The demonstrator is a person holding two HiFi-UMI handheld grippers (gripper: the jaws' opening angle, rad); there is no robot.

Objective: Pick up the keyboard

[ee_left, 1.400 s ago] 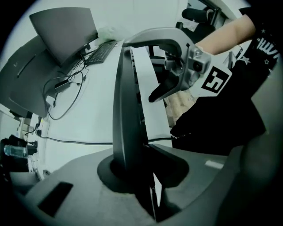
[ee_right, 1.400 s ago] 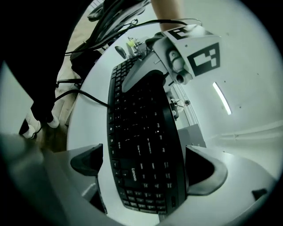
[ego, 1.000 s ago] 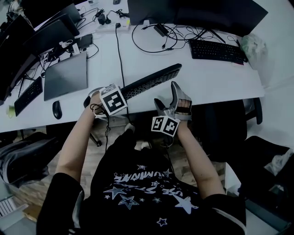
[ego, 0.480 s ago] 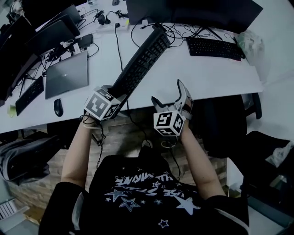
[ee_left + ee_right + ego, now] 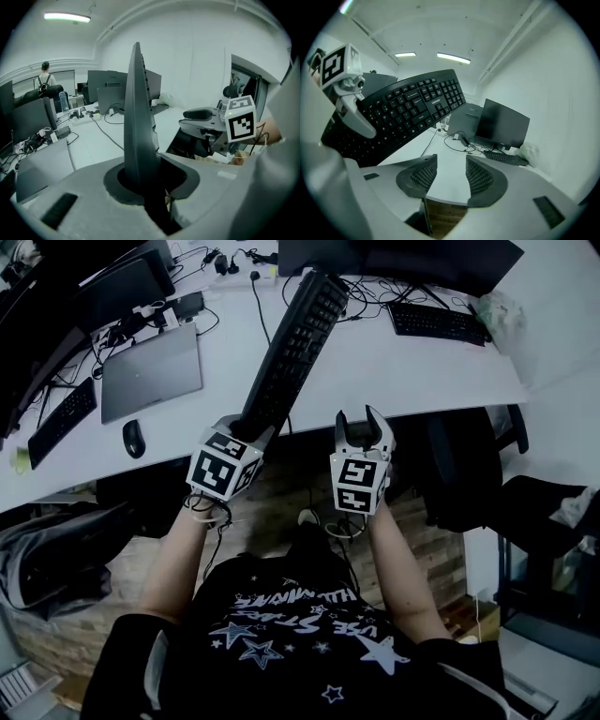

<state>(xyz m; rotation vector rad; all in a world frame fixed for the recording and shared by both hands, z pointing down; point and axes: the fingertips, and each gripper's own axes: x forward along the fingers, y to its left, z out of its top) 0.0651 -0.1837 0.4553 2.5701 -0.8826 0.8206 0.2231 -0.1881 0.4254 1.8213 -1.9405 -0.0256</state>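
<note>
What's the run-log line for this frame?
left gripper: shut on keyboard, held above desk | right gripper: empty, jaws just closing, nothing between

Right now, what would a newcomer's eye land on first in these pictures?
A black keyboard slants up above the white desk, its near end clamped in the left gripper. Beside it, the right gripper holds nothing; its jaws have just been closing, with an empty gap between them.

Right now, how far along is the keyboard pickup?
Done: keyboard is off the desk, tilted up. In hand: left gripper clamps its near end alone; right gripper has just been closing, nothing between its jaws. Left: essentially nothing, maybe steady it.
</note>
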